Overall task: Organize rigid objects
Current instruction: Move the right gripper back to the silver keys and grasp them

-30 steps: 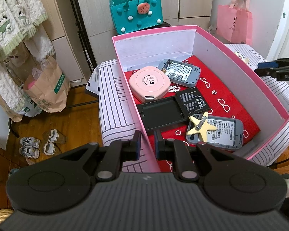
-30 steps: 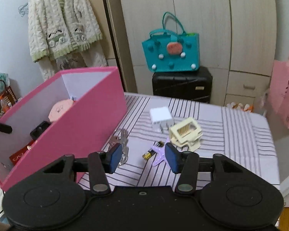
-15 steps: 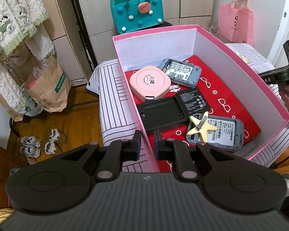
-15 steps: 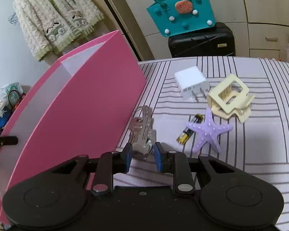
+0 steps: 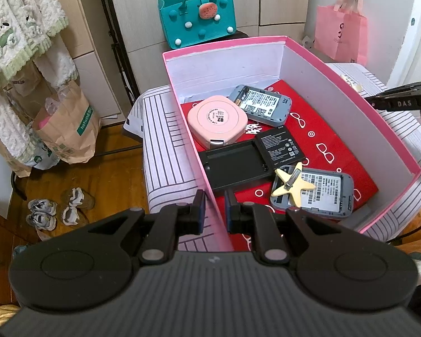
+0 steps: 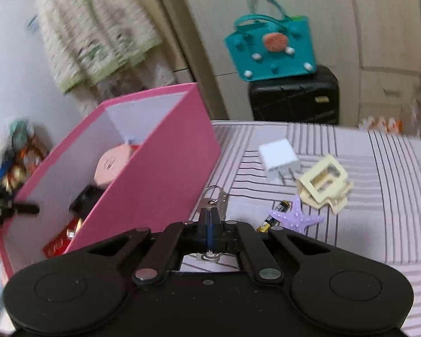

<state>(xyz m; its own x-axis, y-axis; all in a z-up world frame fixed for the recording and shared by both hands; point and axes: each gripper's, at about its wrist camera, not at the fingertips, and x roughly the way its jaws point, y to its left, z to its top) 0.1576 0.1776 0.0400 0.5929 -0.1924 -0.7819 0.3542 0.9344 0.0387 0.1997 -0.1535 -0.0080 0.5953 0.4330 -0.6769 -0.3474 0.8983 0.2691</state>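
The pink box wall is pinched by the left gripper for steadiness, while keys, seemingly, are clamped by the fully closed right gripper.

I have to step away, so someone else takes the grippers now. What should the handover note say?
Left gripper: clamped on the near wall of the pink box, steadying it.
Right gripper: fingers have just closed on the keys beside the box.
Done: two routers, a battery, a pink case and a yellow star clip are boxed.
Left: keys, charger, battery, purple starfish, cream clip.
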